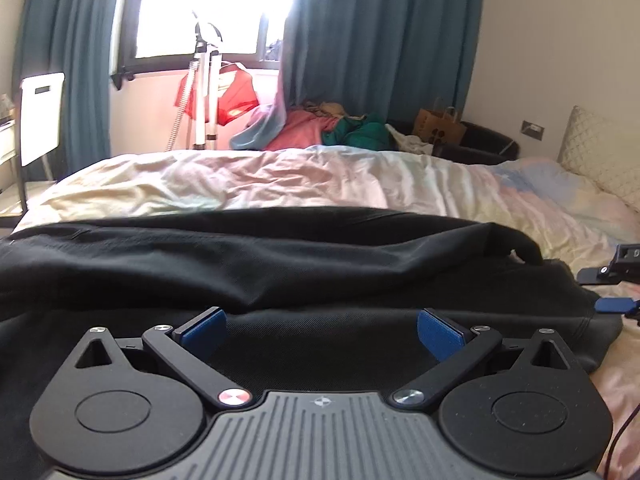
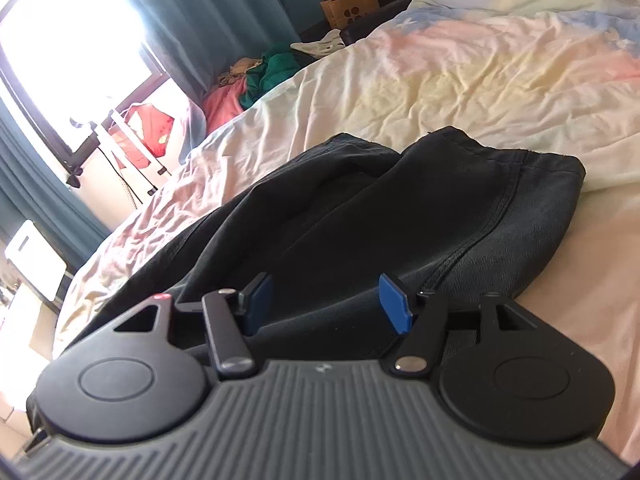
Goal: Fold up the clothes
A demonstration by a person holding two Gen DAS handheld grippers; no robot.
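Pastel bedsheet (image 1: 280, 184), one black garment (image 1: 280, 264), two open claws, left claw (image 1: 322, 334), right claw (image 2: 326, 304)

home bedroom: rumpled bed (image 1: 280, 184), pillow (image 1: 600, 152), teal curtains (image 1: 380, 40).

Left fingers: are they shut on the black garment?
No, the left gripper is open, its fingers apart above the black garment.

open bedsheet (image 1: 280, 180) beyond, black garment (image 1: 280, 264) bunched ahead
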